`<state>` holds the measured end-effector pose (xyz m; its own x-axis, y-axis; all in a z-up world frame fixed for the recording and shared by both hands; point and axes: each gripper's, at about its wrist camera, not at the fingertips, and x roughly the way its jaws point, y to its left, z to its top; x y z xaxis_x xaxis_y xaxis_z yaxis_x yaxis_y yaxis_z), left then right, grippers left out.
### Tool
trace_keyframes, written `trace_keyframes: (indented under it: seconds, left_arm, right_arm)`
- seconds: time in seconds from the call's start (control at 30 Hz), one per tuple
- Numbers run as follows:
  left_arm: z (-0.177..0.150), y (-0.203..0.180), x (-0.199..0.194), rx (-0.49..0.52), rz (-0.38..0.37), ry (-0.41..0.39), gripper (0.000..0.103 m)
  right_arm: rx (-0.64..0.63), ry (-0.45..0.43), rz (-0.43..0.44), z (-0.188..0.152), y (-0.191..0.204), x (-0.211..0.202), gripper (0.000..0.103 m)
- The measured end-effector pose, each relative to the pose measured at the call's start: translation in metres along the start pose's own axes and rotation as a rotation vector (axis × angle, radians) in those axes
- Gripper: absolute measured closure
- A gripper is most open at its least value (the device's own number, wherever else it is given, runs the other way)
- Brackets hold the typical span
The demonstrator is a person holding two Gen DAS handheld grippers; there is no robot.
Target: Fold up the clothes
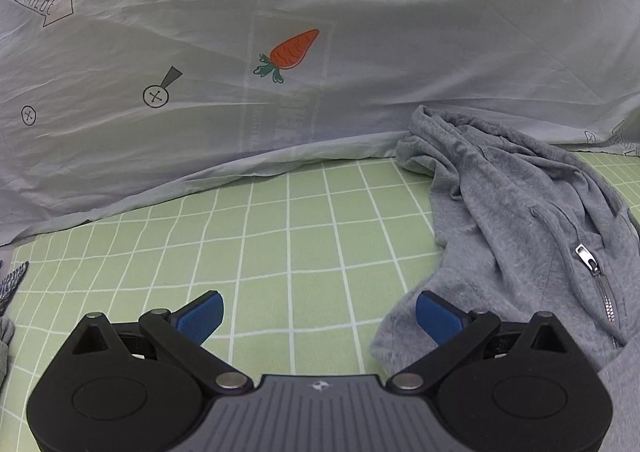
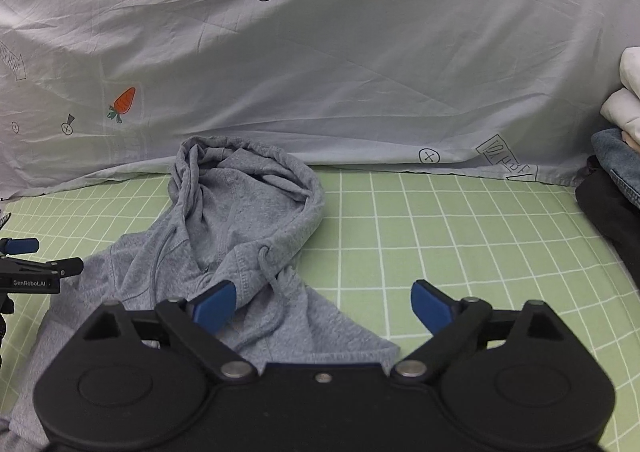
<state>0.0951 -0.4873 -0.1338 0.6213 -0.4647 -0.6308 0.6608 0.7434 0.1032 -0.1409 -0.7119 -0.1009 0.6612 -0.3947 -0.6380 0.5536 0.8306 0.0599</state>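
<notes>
A grey zip hoodie (image 2: 240,220) lies crumpled on the green checked sheet (image 2: 460,236), hood toward the back. In the left wrist view the hoodie (image 1: 512,220) fills the right side, its metal zipper pull (image 1: 586,258) showing. My left gripper (image 1: 318,318) is open and empty, over the sheet at the hoodie's left edge; its right finger is over the grey cloth. It also shows at the left edge of the right wrist view (image 2: 20,246). My right gripper (image 2: 322,306) is open and empty, low over the hoodie's right shoulder, its left fingertip (image 2: 214,304) over the collar.
A pale grey printed sheet (image 1: 280,52) with a carrot hangs as a backdrop behind the bed. A stack of folded clothes (image 2: 620,140), white, denim and black, sits at the right edge. A bit of checked fabric (image 1: 12,284) lies at the far left.
</notes>
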Motion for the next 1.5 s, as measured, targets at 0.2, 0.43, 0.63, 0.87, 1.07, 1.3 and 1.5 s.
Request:
trace_keyframes:
  seconds: [0.2,0.43,0.63,0.87,1.07,1.3,1.5]
  left_arm:
    - [0.038,-0.026,0.010,-0.071,-0.107,-0.058,0.002]
    - [0.079,-0.081,0.052,-0.025,-0.179,-0.044,0.002]
    - [0.095,-0.111,0.101,0.060,-0.070,0.027,0.002]
    - [0.098,-0.097,0.129,0.038,0.054,0.147,0.001]
    - [0.092,-0.081,0.114,0.016,0.129,0.183,0.001]
    - [0.092,-0.064,0.073,-0.027,0.146,0.166,0.001]
    - [0.100,-0.060,0.019,-0.071,0.149,0.114,0.001]
  right_arm:
    - [0.019,-0.008,-0.033,0.018,-0.007,0.045,0.008]
    - [0.029,0.030,-0.041,0.043,-0.014,0.109,0.008]
    - [0.004,0.069,-0.090,0.060,-0.009,0.153,0.011]
    - [-0.094,0.086,-0.186,0.064,-0.002,0.161,0.016]
    - [-0.061,0.064,-0.264,0.063,-0.005,0.139,0.025]
    - [-0.045,-0.001,-0.297,0.066,-0.007,0.094,0.027]
    - [-0.043,-0.074,-0.307,0.065,-0.004,0.047,0.027]
